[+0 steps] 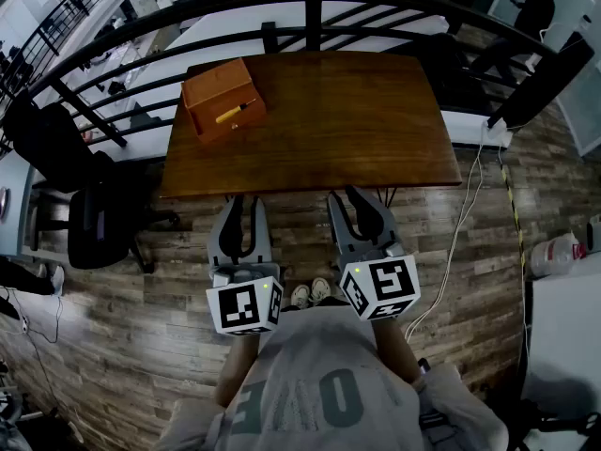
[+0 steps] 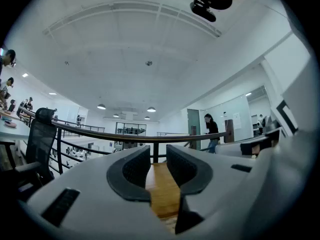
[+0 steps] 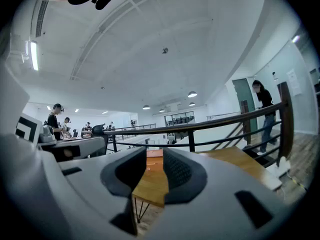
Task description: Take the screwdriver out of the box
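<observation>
The head view alone shows the one yellow screwdriver (image 1: 235, 112), lying in the one box (image 1: 223, 97) at the upper left of the tabletop (image 1: 347, 120); the gripper views add a walking person (image 3: 263, 104) beyond the railing (image 2: 100, 133); two grippers, left tongs (image 1: 242, 205) and right tongs (image 1: 352, 198), each narrowly parted, holding nothing, lower centre, at the tabletop's near edge.

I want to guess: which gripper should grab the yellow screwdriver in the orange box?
Probably left: the left gripper is nearer the orange rectangular box holding the yellow-handled screwdriver; the right gripper sits farther away.
</observation>
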A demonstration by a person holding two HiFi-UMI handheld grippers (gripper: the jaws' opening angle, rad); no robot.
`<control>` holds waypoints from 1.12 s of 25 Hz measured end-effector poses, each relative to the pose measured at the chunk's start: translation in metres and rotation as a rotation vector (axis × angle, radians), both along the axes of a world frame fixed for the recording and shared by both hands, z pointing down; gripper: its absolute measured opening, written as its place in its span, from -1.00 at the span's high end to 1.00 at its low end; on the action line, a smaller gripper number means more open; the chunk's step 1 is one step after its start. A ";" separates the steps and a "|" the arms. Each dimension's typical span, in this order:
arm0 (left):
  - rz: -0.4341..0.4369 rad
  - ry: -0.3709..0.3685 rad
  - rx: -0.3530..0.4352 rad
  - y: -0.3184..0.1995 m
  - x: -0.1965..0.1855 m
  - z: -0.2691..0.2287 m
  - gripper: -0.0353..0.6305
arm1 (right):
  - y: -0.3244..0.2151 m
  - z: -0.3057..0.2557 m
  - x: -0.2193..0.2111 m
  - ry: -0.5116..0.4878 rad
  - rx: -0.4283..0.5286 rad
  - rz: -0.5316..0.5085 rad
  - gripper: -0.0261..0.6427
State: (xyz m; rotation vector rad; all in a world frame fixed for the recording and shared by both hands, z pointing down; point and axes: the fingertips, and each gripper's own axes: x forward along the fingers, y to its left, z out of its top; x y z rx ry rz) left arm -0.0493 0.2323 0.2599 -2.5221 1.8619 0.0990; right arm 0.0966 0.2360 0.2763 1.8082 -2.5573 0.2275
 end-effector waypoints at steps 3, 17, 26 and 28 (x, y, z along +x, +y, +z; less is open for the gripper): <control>0.010 0.000 0.005 -0.003 0.002 -0.001 0.60 | -0.003 0.002 0.000 0.006 0.000 -0.001 0.59; -0.016 0.005 0.000 -0.027 0.015 0.006 0.60 | -0.024 0.013 0.021 -0.095 -0.011 -0.030 0.69; -0.035 0.031 0.077 -0.029 0.016 -0.009 0.60 | -0.037 0.011 0.032 -0.125 0.003 -0.074 0.68; -0.026 0.021 0.115 -0.031 0.017 -0.016 0.60 | -0.041 0.006 0.032 -0.123 0.029 -0.079 0.68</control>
